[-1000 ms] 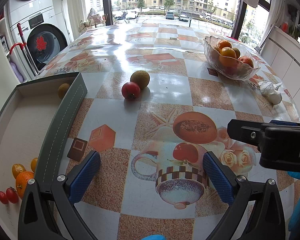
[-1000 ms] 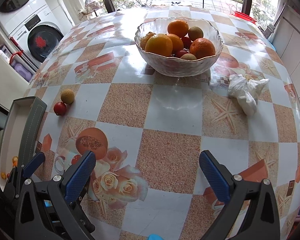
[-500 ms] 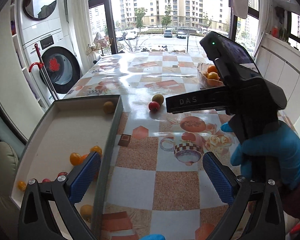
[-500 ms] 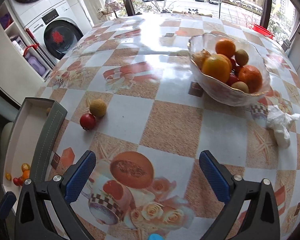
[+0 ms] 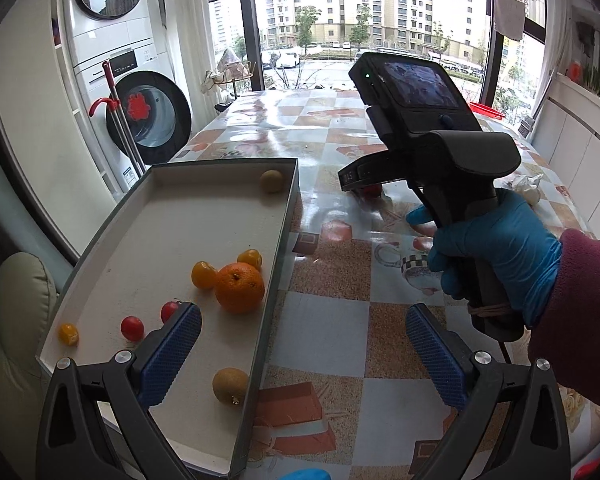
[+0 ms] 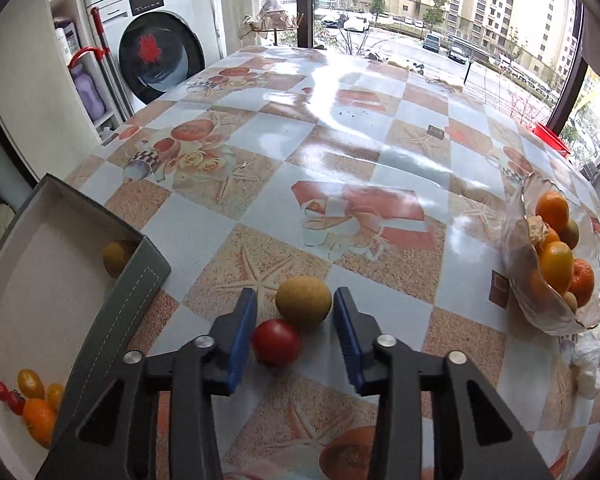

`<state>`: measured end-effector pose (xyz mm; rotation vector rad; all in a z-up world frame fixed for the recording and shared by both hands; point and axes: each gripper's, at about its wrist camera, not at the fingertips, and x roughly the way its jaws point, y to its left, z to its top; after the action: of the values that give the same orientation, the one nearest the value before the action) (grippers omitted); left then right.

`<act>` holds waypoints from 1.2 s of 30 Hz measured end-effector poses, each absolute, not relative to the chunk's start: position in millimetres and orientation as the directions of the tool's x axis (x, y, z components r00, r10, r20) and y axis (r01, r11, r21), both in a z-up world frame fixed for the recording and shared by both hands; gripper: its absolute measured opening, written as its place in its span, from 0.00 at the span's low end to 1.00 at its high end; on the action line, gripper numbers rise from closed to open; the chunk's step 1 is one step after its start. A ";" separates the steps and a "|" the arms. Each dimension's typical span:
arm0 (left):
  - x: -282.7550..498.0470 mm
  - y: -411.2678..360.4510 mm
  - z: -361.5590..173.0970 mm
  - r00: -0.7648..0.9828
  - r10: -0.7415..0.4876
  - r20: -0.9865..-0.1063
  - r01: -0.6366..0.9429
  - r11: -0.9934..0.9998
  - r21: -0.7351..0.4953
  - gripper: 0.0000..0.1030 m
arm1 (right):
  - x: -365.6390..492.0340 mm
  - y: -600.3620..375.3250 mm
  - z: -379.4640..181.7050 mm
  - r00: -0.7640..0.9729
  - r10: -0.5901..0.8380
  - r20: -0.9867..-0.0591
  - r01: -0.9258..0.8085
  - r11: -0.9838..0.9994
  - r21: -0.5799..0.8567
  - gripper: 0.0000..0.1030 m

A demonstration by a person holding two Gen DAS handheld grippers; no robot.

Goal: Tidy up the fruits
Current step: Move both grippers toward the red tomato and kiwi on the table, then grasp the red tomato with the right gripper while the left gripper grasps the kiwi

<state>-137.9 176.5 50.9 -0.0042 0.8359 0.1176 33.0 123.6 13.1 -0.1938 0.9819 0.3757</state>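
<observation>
Several fruits lie in the tray (image 5: 284, 216); the right gripper (image 6: 295, 322), half-closed, straddles the tomato (image 6: 277, 342) and brown fruit (image 6: 303, 300). The left gripper (image 5: 303, 348) gapes empty, and the bowl (image 6: 540, 304) is full.

Daylight floods through tall windows (image 5: 364, 20) at 12 o'clock – apartment blocks outside; stacked washing machines (image 5: 140, 92) at 10 o'clock.
</observation>
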 end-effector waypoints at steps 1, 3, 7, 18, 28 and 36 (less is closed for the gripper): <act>-138.8 176.0 51.5 0.663 0.100 -0.742 -0.105 0.994 0.040 1.00 | 29.4 119.3 13.7 0.489 0.239 -0.839 -0.402 0.915 0.027 0.29; -141.8 172.4 52.7 0.666 0.096 -0.739 -0.098 0.994 0.040 1.00 | 20.2 108.3 14.7 0.474 0.258 -0.842 -0.404 0.913 0.053 0.29; -146.6 159.3 54.4 0.672 0.077 -0.736 -0.067 0.997 0.043 1.00 | -9.3 76.3 16.4 0.449 0.284 -0.847 -0.417 0.905 0.083 0.29; -135.8 125.7 47.1 0.630 0.007 -0.776 -0.010 1.000 0.001 1.00 | -96.5 -23.9 17.1 0.482 0.262 -0.836 -0.346 0.934 0.093 0.35; -120.5 102.5 28.3 0.569 -0.020 -0.822 0.013 1.000 -0.016 1.00 | -120.7 -88.8 23.2 0.533 0.238 -0.812 -0.228 0.965 0.134 0.78; -106.0 77.6 23.7 0.579 0.004 -0.815 0.061 0.997 0.048 1.00 | -131.7 -120.6 15.8 0.543 0.166 -0.823 -0.153 0.983 0.097 0.79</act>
<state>-106.0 77.6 23.7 0.0736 0.9527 -0.0332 -131.7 -120.6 15.8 0.0144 0.9790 0.1890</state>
